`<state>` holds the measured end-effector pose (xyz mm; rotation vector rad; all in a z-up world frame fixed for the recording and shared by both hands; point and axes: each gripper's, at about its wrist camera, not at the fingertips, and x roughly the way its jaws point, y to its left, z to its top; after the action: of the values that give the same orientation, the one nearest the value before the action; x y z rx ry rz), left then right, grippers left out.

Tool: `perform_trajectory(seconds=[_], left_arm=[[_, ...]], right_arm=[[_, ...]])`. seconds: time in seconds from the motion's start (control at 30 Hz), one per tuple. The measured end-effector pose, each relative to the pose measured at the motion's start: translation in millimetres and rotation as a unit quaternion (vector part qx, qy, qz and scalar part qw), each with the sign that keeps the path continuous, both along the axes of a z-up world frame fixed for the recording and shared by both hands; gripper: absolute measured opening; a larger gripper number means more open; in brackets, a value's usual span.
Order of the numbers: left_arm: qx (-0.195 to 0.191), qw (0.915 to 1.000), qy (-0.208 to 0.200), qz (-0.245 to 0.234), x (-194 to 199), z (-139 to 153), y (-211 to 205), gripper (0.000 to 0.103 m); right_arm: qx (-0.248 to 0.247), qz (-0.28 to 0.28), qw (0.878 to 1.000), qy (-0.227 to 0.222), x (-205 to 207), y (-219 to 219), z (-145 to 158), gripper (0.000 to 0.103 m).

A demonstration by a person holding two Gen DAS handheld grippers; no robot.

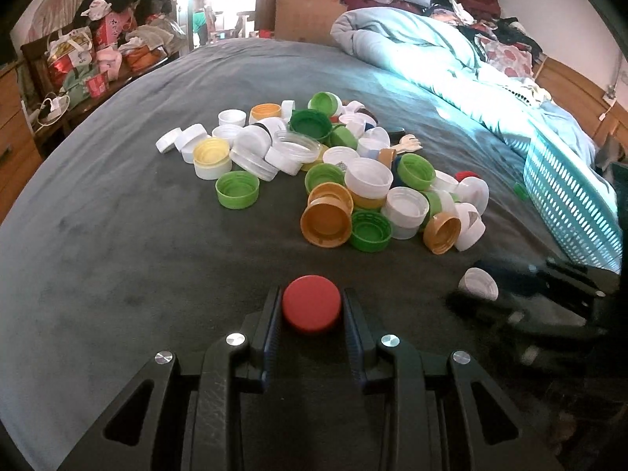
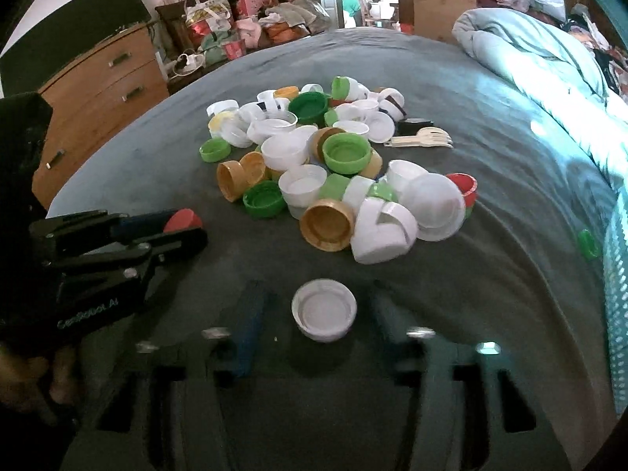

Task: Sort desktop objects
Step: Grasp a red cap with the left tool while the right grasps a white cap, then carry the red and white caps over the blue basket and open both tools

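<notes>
Biggest risk I see: the white cap (image 2: 324, 310) sits loose between the right gripper (image 2: 314, 314)'s blurred fingers with a clear gap on both sides, so the pads don't squeeze it and any lift leaves it on the bed. The left gripper (image 1: 312, 310) is clamped on the red cap (image 1: 311, 309), rim to rim. The cap pile (image 1: 333, 168) lies ahead of both, so a low sweep could scatter it.
</notes>
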<state>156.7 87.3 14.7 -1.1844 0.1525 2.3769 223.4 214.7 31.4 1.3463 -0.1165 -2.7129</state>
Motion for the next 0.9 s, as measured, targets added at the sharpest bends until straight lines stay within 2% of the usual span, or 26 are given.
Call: perform_trajectory(seconds=[0.17,0.43,0.7,0.9], left_arm=[[-0.004,0.9999,-0.007,0.005,3.1,6.0,0.3,0.032],[-0.009,0.9997,0.014,-0.018,23.1,43.8,22.2,0.032],[-0.009,0.9962,0.058,-0.065,32.9,108.4,83.2,0.032],[-0.018,0.9883,0.100,-0.113,33.2,161.2,151.3,0.032]], right_arm=[[-0.024,-0.006,1.000,0.014,35.7,6.5,14.8,0.026],[-0.024,-0.033,0.998,0.057,74.0,28.9,55.3,0.026],[0.007,-0.092,0.988,0.124,87.2,91.5,125.3,0.026],[0.024,-0.143,0.977,0.155,96.8,153.3,173.2,0.026]])
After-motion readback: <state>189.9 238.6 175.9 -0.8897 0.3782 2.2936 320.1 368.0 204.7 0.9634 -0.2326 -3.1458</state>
